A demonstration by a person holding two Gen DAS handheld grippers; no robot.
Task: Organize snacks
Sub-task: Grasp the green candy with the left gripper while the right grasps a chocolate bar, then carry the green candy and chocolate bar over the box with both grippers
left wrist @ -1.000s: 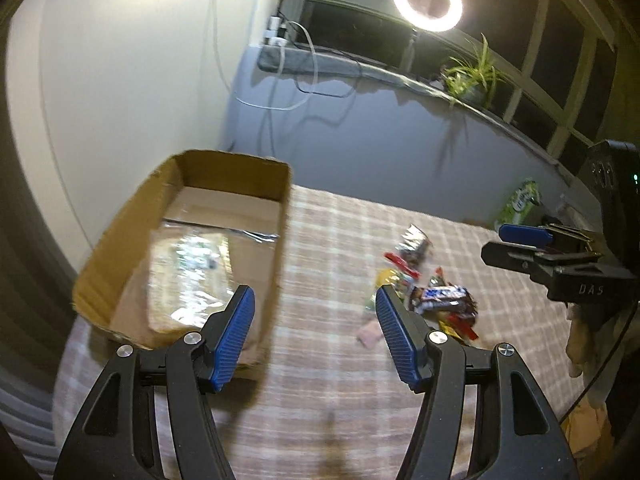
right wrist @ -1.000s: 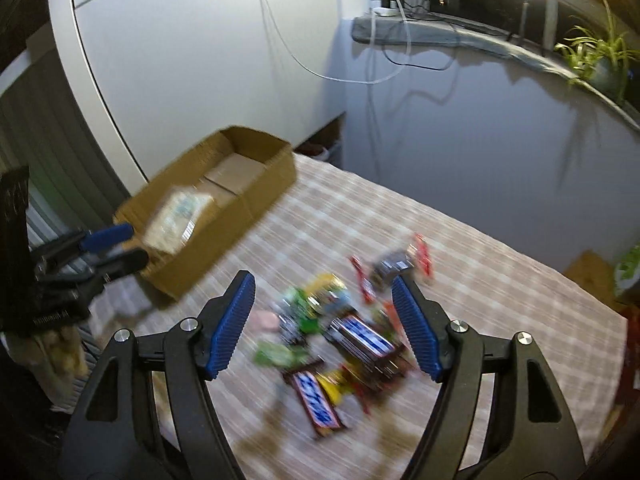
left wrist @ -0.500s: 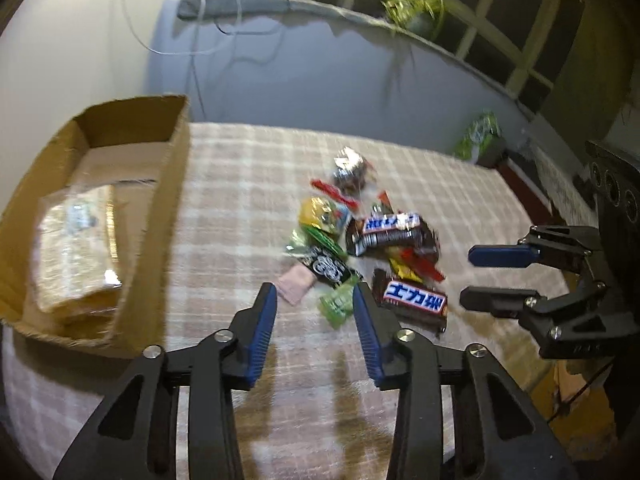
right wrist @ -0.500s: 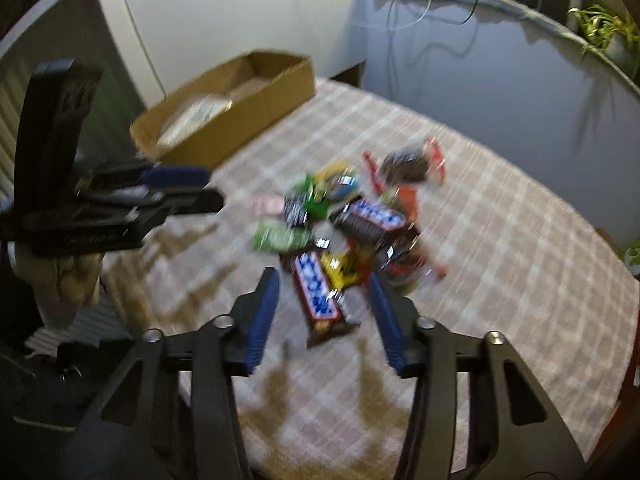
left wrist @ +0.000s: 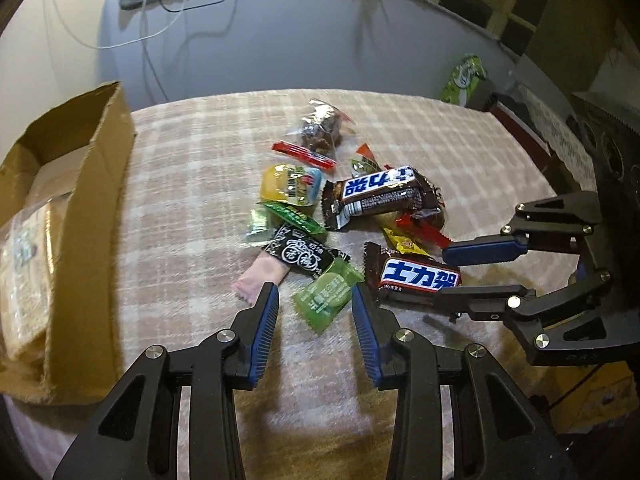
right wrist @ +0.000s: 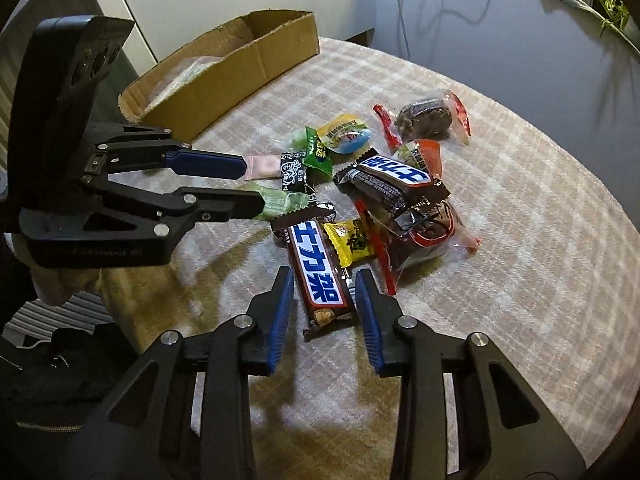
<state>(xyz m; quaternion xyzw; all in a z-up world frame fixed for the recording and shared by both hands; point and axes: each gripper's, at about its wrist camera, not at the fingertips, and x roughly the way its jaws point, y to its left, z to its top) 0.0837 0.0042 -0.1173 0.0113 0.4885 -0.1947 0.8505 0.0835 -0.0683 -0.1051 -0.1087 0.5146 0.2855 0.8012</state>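
A pile of wrapped snacks lies on the checked tablecloth (left wrist: pixel 184 208). My left gripper (left wrist: pixel 315 295) is open, its jaws on either side of a green round-candy packet (left wrist: pixel 326 294); it also shows in the right wrist view (right wrist: pixel 248 186). My right gripper (right wrist: pixel 325 280) is open around the near end of a Snickers bar (right wrist: pixel 318 272), which also shows in the left wrist view (left wrist: pixel 416 278) beside the right gripper (left wrist: pixel 446 270). A second Snickers bar (left wrist: pixel 376 196) lies in the middle of the pile. Neither gripper holds anything.
A cardboard box (left wrist: pixel 96 184) with a clear packet of biscuits (left wrist: pixel 24 272) inside stands at the table's left; it also shows in the right wrist view (right wrist: pixel 240 68). A green bag (left wrist: pixel 464 80) sits beyond the far right corner. Cables hang on the wall behind.
Both grippers have swung from facing the box to the snack pile, moved down close to it and narrowed their jaws. The right one now straddles the Snickers bar.
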